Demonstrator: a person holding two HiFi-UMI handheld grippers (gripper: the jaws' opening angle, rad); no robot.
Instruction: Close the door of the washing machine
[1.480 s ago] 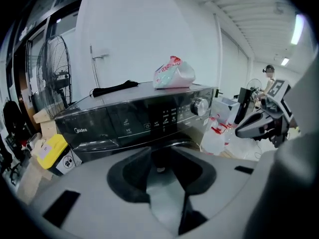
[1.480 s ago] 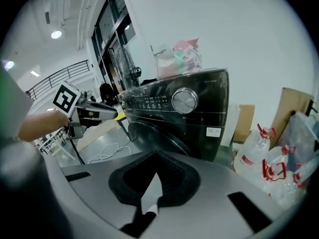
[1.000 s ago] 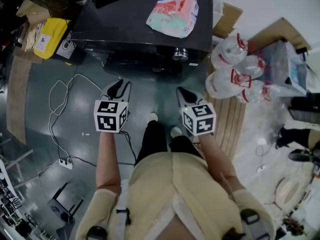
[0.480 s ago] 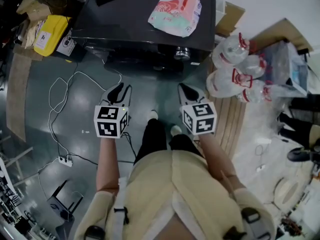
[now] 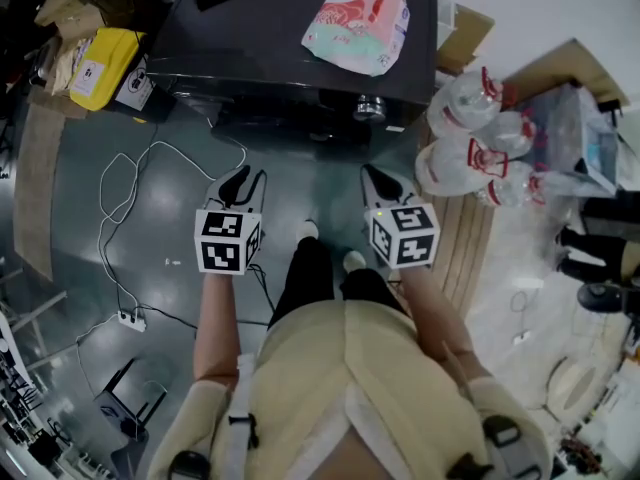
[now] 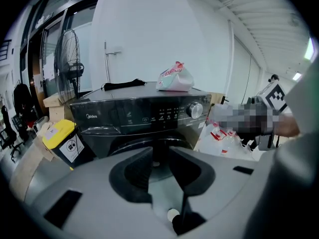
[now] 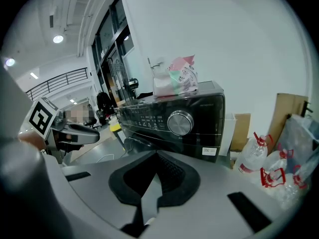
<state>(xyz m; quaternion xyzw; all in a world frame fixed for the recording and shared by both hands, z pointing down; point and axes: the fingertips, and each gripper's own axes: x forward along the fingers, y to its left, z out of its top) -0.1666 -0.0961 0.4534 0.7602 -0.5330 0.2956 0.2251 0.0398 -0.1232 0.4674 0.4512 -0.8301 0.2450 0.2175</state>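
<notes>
Marked "Midea" at nine o'clock on the black washing machine (image 6: pixel 130 117) panel. Left gripper (image 6: pixel 160 156) partly spread, empty; right gripper (image 7: pixel 157 157) pressed together, empty, touching nothing.

Right gripper (image 7: pixel 156 154) held before a black washing machine (image 7: pixel 205 114)
The jaws are seen drawn together at their tips, with nothing gripped between them. A silver dial (image 7: pixel 180 123) is shown on the machine's front, a pink-and-green bag (image 7: pixel 178 78) is laid on top, and plastic bottles (image 7: pixel 259 171) are stood just beside it.
</notes>
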